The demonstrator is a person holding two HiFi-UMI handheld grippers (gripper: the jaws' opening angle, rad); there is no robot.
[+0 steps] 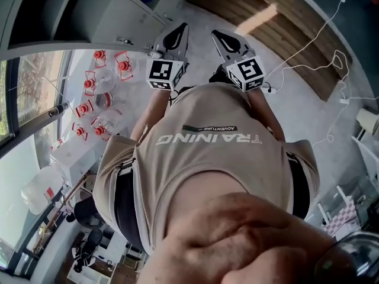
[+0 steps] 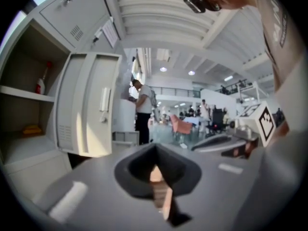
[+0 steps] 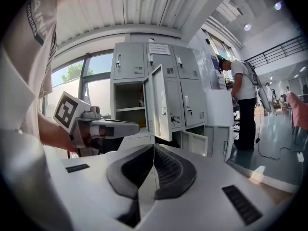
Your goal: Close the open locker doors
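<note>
In the head view the person looks down their own chest, with the left gripper (image 1: 175,39) and the right gripper (image 1: 227,40) held out side by side at about the same height, apart from each other and pointing toward the grey lockers (image 1: 89,16) at the upper left. This reads as an approach, with nothing touched yet. In the left gripper view the jaws are pressed together with nothing between them, only floor showing past the tips. Ahead and to the left an open door (image 2: 86,112) swings out from a compartment whose shelf (image 2: 24,94) carries a bottle (image 2: 41,84). The door is well apart from the jaws. In the right gripper view the jaws are likewise clenched and empty. The same door stands out from the middle of the locker bank, and a lower door (image 3: 199,142) also hangs open. Closed jaws probably suit this job, since a blunt tip can push a door panel shut. A bystander (image 3: 243,100) stands just beside the lockers.
</note>
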